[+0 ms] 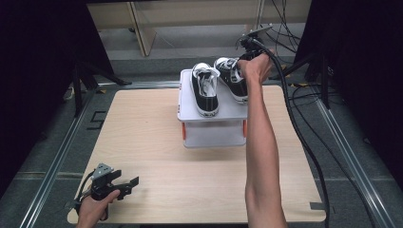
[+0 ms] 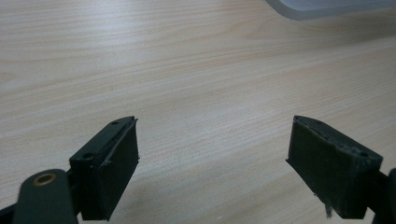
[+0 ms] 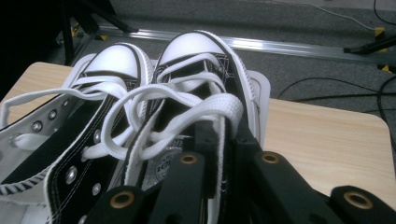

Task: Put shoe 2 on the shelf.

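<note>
- Hand-held gripper on the left rests low at the near left corner of the table, its jaws spread wide over bare wood with nothing between them; it looks parked there to keep clear of the work
- Left sneaker sits on the lid of the white storage box, toe pointing away from the person, already set down as half of a neat pair
- Right sneaker lies just beside it on the same lid, slightly angled, so it likely wants straightening
- Right hand-held gripper is clamped on that right sneaker at its heel-side collar, jaws nearly together on the thin canvas wall, white laces looping over them; gripping the rim gives control for placing the shoe parallel to its mate
</note>
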A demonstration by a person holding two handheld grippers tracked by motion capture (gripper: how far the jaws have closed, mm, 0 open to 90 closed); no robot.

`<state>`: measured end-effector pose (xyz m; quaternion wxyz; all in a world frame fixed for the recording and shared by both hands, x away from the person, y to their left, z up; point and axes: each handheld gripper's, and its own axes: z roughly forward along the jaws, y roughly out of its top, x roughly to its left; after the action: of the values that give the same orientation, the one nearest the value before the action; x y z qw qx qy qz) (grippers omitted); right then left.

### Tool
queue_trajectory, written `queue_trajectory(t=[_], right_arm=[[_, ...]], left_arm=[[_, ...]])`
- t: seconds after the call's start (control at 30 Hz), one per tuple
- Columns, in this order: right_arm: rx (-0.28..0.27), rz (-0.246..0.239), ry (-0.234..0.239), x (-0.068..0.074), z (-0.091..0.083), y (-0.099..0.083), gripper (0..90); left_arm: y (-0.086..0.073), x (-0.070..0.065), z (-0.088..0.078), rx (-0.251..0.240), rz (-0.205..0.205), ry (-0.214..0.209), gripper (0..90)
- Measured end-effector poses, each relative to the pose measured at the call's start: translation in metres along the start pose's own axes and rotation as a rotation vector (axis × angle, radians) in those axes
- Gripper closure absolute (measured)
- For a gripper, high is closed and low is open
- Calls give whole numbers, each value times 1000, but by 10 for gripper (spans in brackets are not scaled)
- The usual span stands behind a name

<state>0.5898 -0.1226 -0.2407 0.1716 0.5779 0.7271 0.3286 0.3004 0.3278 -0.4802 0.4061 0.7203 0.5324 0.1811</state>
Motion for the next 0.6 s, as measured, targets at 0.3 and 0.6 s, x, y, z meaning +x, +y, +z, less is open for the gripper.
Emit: queue_trajectory(t=[0.3, 0.6], right_arm=[[17, 12, -21, 14, 8, -6, 857], [53, 12, -23, 24, 6, -22, 847]], left_arm=[[1, -2, 0, -4, -3, -11, 156], [1, -4, 1, -3, -2, -5, 156]])
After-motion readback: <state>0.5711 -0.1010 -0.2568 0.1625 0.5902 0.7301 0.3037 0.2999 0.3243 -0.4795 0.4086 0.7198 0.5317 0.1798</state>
